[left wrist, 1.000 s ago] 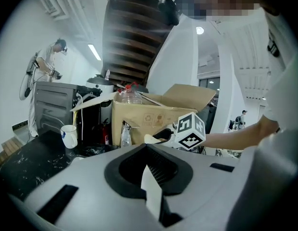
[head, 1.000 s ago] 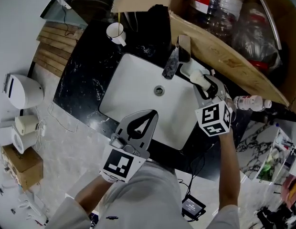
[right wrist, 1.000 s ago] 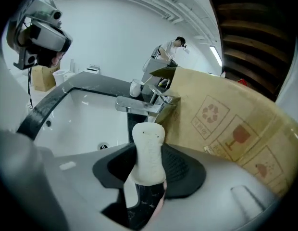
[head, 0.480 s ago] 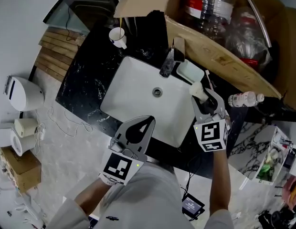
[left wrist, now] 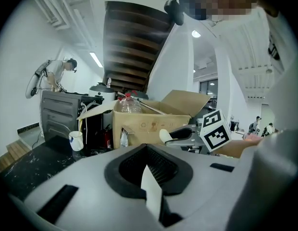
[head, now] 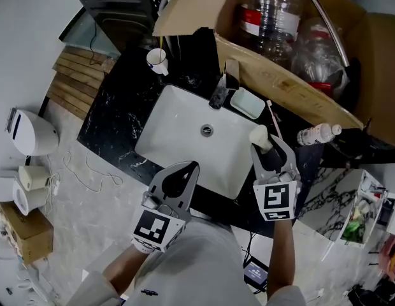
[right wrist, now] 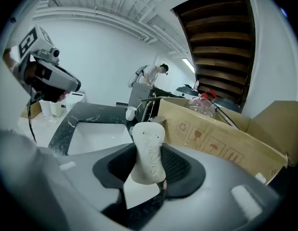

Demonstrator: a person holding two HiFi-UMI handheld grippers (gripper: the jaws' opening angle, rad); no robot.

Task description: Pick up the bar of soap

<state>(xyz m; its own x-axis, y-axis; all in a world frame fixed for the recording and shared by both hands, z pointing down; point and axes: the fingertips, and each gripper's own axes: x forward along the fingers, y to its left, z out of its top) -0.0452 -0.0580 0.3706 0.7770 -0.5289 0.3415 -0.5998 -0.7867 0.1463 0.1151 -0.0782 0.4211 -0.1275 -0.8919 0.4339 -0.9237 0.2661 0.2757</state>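
Observation:
A pale cream bar of soap (head: 260, 136) (right wrist: 149, 150) stands on end between the pads of my right gripper (head: 266, 146) (right wrist: 148, 174), which is shut on it and holds it in the air over the right rim of the white sink (head: 178, 129). The left gripper view catches the same soap (left wrist: 165, 135) from the side. My left gripper (head: 190, 166) (left wrist: 148, 165) hovers at the sink's near edge, its jaws closed together with nothing between them.
A pale soap dish (head: 247, 102) lies beside the chrome faucet (head: 218, 93) on the black marble counter (head: 118, 110). A white mug (head: 157, 60) stands at the back left. A cardboard box (head: 293, 91) of plastic bottles looms behind, and a small bottle (head: 318, 134) lies at right.
My right gripper has drawn back from the soap dish toward the near side of the sink, carrying the soap; the dish now shows without soap. The left gripper barely moved.

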